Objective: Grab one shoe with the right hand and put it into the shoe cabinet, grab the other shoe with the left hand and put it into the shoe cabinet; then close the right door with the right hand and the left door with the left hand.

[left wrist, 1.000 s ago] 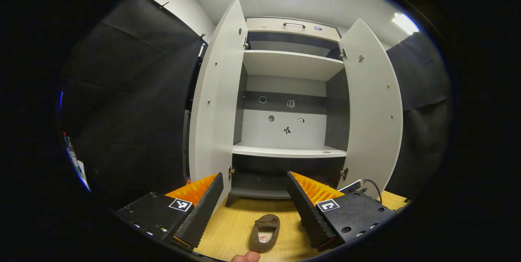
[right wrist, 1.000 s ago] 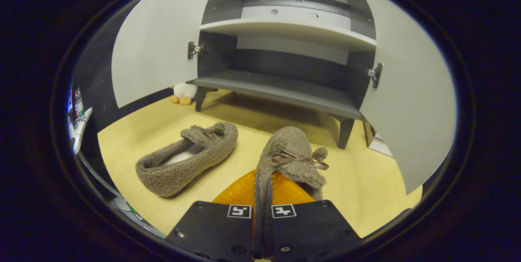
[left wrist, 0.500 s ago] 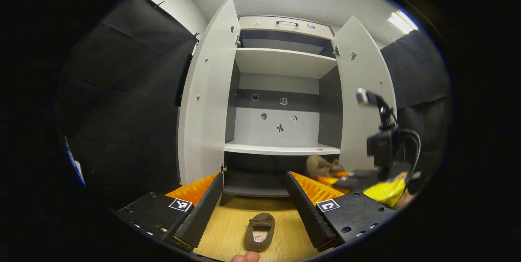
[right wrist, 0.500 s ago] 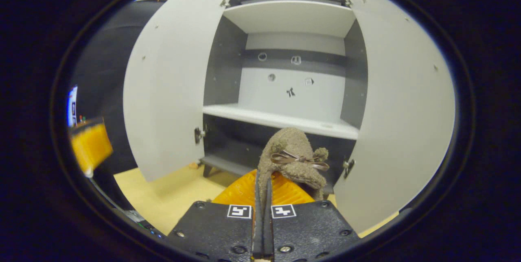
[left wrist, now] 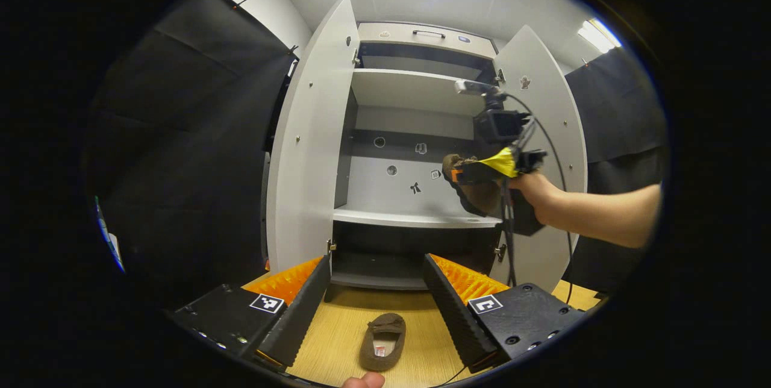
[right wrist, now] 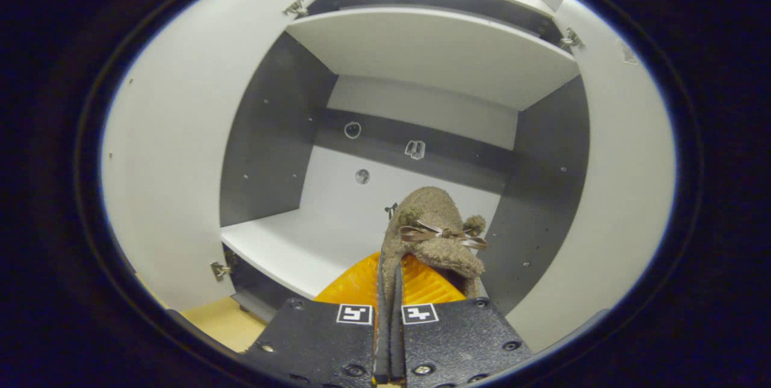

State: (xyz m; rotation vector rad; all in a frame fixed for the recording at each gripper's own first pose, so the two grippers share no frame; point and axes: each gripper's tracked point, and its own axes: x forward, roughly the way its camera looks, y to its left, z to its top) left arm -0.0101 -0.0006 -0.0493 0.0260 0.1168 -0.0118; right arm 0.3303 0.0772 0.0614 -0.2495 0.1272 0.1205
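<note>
While my right gripper (right wrist: 388, 291) is clamped on the edge of one brown shoe (right wrist: 437, 237), both fingers pressed together on it, I hold that shoe in the air at the mouth of the shoe cabinet (right wrist: 265, 135), above its white middle shelf (right wrist: 289, 243). Left gripper view: the same shoe (left wrist: 476, 192) hangs from my right gripper (left wrist: 467, 172), in my right hand (left wrist: 536, 192), between the open left door (left wrist: 307, 135) and the open right door (left wrist: 542, 117). My left gripper (left wrist: 376, 291) has its fingers wide apart with nothing between them. The other shoe (left wrist: 382, 349) lies on the wooden floor (left wrist: 337, 340) below, in front of the cabinet, toe toward it.
</note>
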